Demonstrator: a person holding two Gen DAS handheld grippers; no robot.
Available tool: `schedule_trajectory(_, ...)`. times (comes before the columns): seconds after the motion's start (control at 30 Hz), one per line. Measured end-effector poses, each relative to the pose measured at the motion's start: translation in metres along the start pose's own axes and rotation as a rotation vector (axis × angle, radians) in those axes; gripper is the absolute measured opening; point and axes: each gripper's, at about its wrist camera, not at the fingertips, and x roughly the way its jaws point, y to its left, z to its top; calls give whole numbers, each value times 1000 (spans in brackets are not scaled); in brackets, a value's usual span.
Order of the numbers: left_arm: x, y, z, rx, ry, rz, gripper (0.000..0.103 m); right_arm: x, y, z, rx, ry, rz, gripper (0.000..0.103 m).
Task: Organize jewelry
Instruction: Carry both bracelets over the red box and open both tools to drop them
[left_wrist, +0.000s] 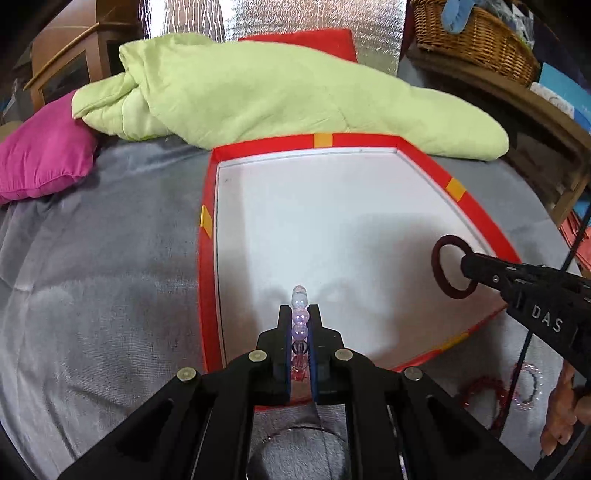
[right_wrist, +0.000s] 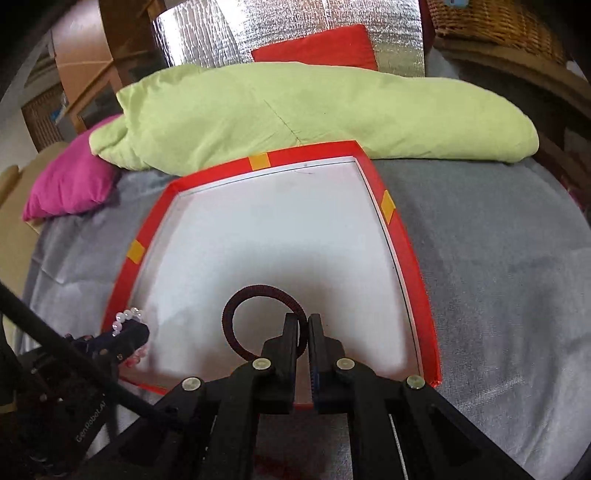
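Nearest, the left hand-held gripper (left_wrist: 299, 314) is clenched on a beaded bracelet (left_wrist: 300, 317) of pale pink, lilac and clear beads, held edge-on between its blue-padded fingers (left_wrist: 287, 343) so the beads rise in a line above the tips. It hangs over the near edge of a shallow red box (left_wrist: 205, 258) with a white floor and yellow tape patches on its rim. To its right, the right hand-held gripper (right_wrist: 303, 320) pinches a dark maroon ring (right_wrist: 258, 291), a fabric-looking band, at one side; the loop stands out ahead of the fingertips above the white floor, near the box's near right part. On the grey blanket (left_wrist: 92, 277) just outside the near right corner of the box lie a red beaded bracelet (left_wrist: 484, 391) and a second pale pink one (left_wrist: 532, 384), close together and partly hidden by a cable. Part of the person's right hand (left_wrist: 565, 406) shows at the edge. Beyond the box a light green quilt (left_wrist: 277, 92) lies bunched across the bed, touching the box's far rim, with a magenta pillow (left_wrist: 44, 155) at its left end and a red cushion (right_wrist: 317, 46) behind. Farthest right, a wicker basket (left_wrist: 476, 40) sits on a wooden shelf.
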Motion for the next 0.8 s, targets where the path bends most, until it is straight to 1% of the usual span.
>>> schedule_trajectory(0.27,6,5,0,-8,12,23,8,0,9,-2,-59,-13,-66,7)
schedule_trajectory(0.37,10,7,-1,-13,35,31,8,-3,10,-3,-69,-24,-91,7)
schedule_trajectory(0.47,9,11,-1,-26,37,31,14,-2,10,-2,-72,-15,-112,7)
schedule_trajectory(0.53,8,12,-2,-29,36,39,20,1,10,-3,-71,1,-118,7)
schedule_trajectory(0.67,7,14,-3,-30,36,37,21,3,13,-4,-83,21,-135,7)
schedule_trajectory(0.8,7,14,-3,-30,36,34,21,3,14,-4,-95,20,-153,9)
